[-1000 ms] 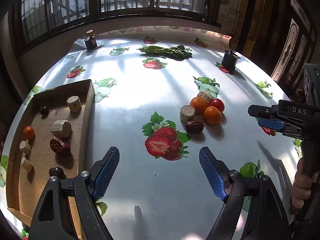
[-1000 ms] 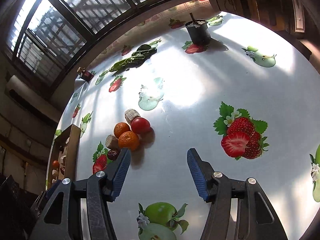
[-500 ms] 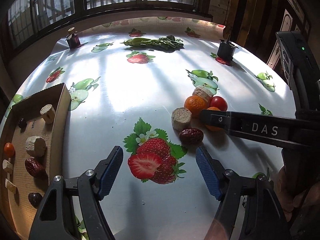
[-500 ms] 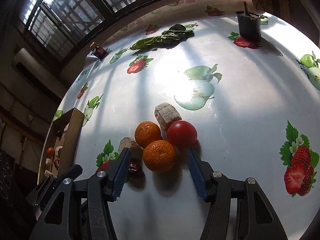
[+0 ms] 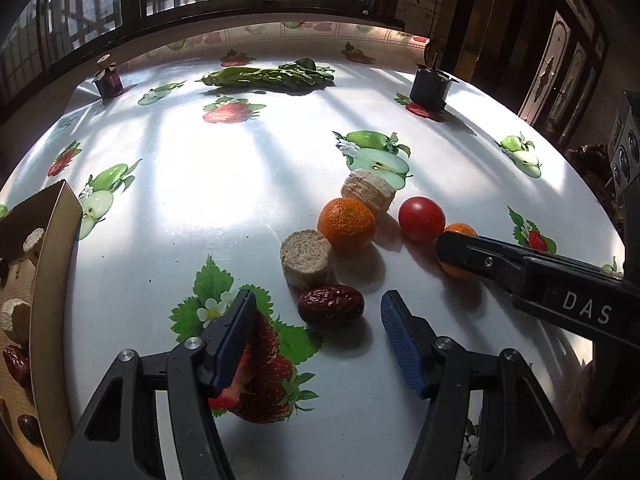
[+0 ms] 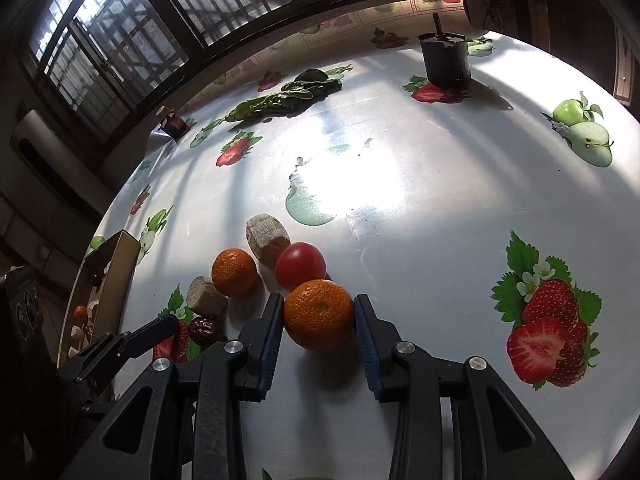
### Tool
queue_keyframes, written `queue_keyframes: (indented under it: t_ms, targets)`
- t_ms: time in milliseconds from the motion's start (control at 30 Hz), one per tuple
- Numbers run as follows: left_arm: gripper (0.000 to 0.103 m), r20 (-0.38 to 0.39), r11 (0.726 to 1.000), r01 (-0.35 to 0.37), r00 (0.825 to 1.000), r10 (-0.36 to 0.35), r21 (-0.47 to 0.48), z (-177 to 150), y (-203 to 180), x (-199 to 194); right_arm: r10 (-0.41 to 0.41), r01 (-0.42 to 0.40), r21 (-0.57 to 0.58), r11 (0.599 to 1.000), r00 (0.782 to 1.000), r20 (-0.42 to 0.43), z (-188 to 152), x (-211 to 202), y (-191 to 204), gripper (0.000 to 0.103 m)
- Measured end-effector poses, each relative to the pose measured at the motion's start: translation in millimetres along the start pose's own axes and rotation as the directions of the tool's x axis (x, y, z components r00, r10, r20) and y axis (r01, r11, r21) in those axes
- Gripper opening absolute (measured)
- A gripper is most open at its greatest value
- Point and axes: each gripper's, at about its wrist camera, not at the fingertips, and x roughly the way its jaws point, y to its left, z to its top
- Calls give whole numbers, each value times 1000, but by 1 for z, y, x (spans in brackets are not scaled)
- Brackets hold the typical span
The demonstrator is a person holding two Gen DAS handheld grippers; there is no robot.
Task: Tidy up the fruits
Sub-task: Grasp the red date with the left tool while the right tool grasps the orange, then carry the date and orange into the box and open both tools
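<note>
Fruits lay in a small group near the middle of the counter, which carried a white cloth printed with strawberries and apples. The right gripper had its two blue pads pressed on both sides of the near mandarin, so it was gripping this fruit, and the mandarin seemed to rest on the cloth. In the right wrist view, the red tomato sat just beside the mandarin at 11 o'clock, touching it or almost touching. The second mandarin was at 10 o'clock from the held one, and a pale round piece lay between it and the tomato, a little farther back. Another pale round piece stood beside the second mandarin at 8 o'clock, with a dark red date just below it.

The left gripper was open, with its pads wide apart. In the left wrist view the date lay between the fingertips and slightly ahead of them, touching neither pad.

At 9 o'clock on the counter stood a cardboard box that held some pale pieces and dates. Green leafy vegetables lay at 12 o'clock near the window, a dark cup at 1 o'clock and a small bottle at 10 o'clock.
</note>
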Motion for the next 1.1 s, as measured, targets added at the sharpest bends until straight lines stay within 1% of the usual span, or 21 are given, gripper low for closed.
queue_keyframes:
  t_ms: [67, 300, 467, 567, 633, 700, 800, 900, 933, 1000, 1100]
  targets:
    - [31, 14, 1000, -4, 1000, 4, 9, -1, 0, -1, 1, -1, 4, 1000, 1000, 3, 0, 0, 0, 38]
    - [32, 42, 995, 82, 996, -79, -60, -3, 14, -4, -24, 25, -24, 999, 999, 27, -3, 1, 4, 38]
    - [32, 43, 995, 74, 996, -72, -68, -5, 12, -6, -70, 74, -66, 995, 995, 66, -8, 2, 14, 38]
    - [32, 25, 988, 111, 994, -109, -104, -8, 16, -10, -84, 89, -69, 994, 993, 82, -11, 0, 16, 38]
    - [32, 10, 982, 129, 992, -129, -138, -12, 23, -18, -81, 85, -52, 995, 994, 76, -12, -2, 14, 38]
    - [32, 11, 979, 129, 992, -129, -156, -19, 32, -34, -90, 93, -40, 995, 993, 72, -17, -9, 14, 38]
    - [32, 51, 968, 149, 989, -141, -203, -29, 58, -70, -90, 95, -72, 993, 993, 70, -27, -26, 22, 38]
    - [32, 117, 950, 149, 986, -121, -273, -41, 92, -105, -80, 88, -105, 991, 994, 79, -32, -44, 37, 38]
    - [32, 139, 945, 134, 986, -96, -298, -46, 106, -116, -69, 79, -116, 990, 994, 85, -32, -50, 45, 38]
    - [32, 157, 935, 81, 987, -28, -345, -57, 132, -131, -35, 49, -142, 989, 995, 95, -33, -59, 65, 38]
    - [32, 140, 906, -13, 987, 80, -423, -75, 173, -144, 35, -18, -195, 981, 996, 86, -37, -63, 103, 38]
